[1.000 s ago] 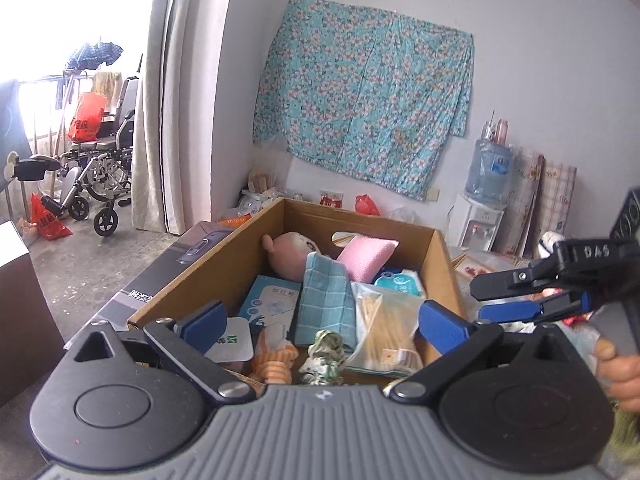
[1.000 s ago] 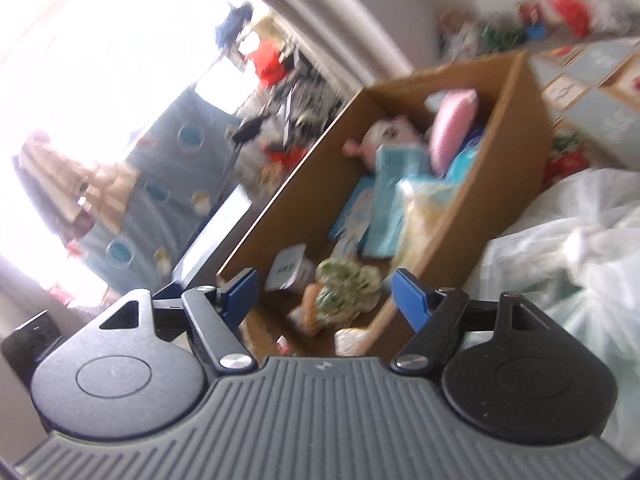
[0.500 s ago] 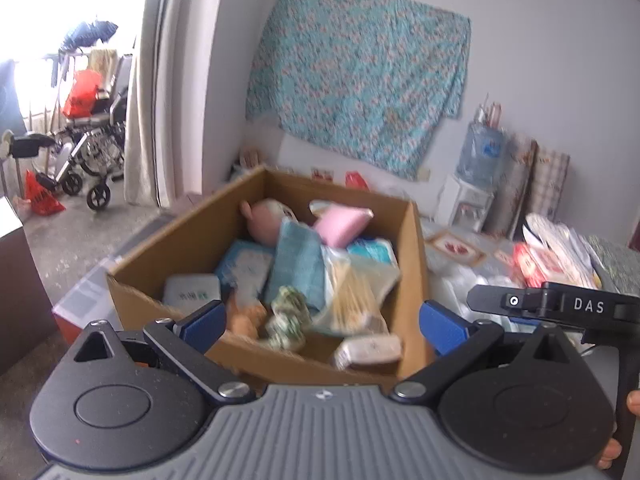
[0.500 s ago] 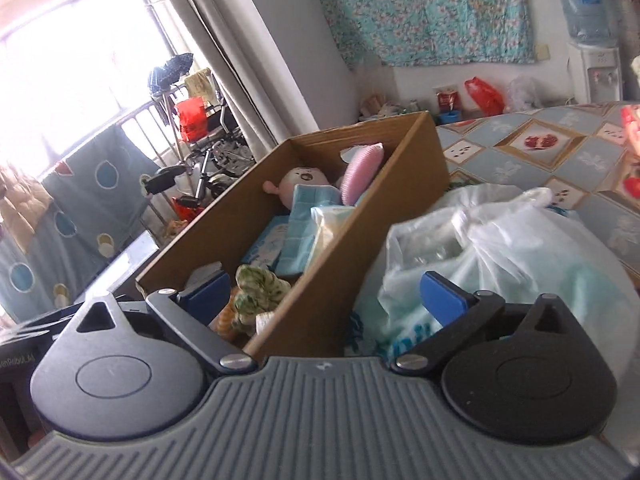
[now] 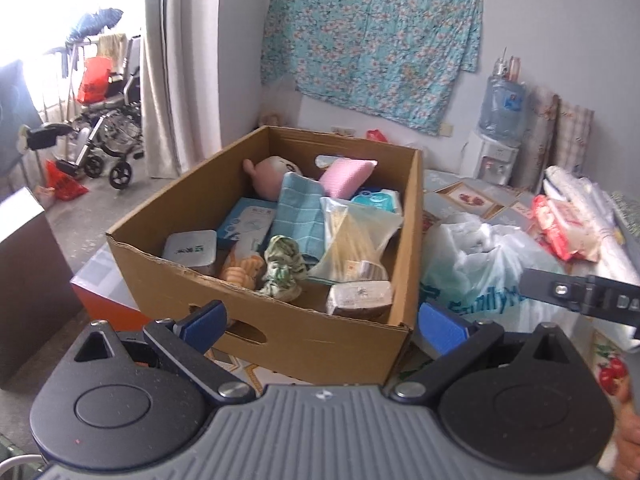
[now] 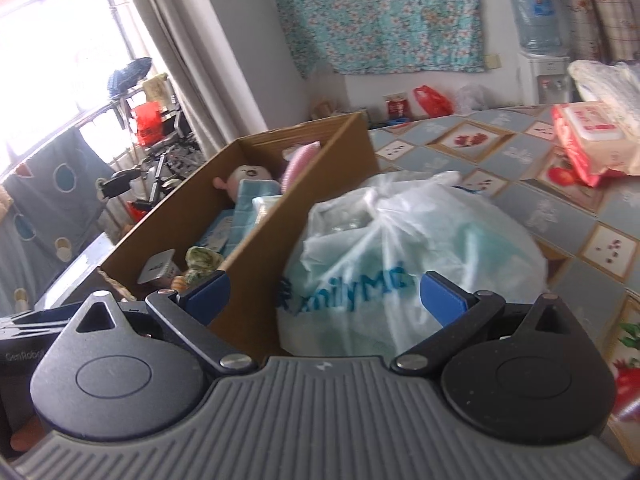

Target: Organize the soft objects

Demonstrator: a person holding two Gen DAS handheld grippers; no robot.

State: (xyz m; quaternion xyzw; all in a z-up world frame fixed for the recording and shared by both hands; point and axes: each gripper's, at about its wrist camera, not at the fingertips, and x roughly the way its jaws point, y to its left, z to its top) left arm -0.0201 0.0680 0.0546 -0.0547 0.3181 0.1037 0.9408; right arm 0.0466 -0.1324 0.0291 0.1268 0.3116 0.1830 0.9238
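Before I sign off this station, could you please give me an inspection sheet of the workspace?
Surface: patterned tablecloth.
Job's things: open cardboard box holding doll, pink cushion, blue towel, green cloth.
Clutter: white plastic bag beside the box; red wipes pack.
Grippers: left gripper open, empty; right gripper open, empty, facing the bag.
Cables: nothing seen.
Surroundings: floral cloth on wall, water dispenser, wheelchair.

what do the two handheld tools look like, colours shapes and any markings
Both match. The left tool and right tool each have a grey ribbed body, two black teardrop plates with round discs, black linkage arms on silver pivots, and blue pads at the fingertips. Seen from the left camera, the right one's black arm bears white lettering starting "DA". No cables or sleeves show.
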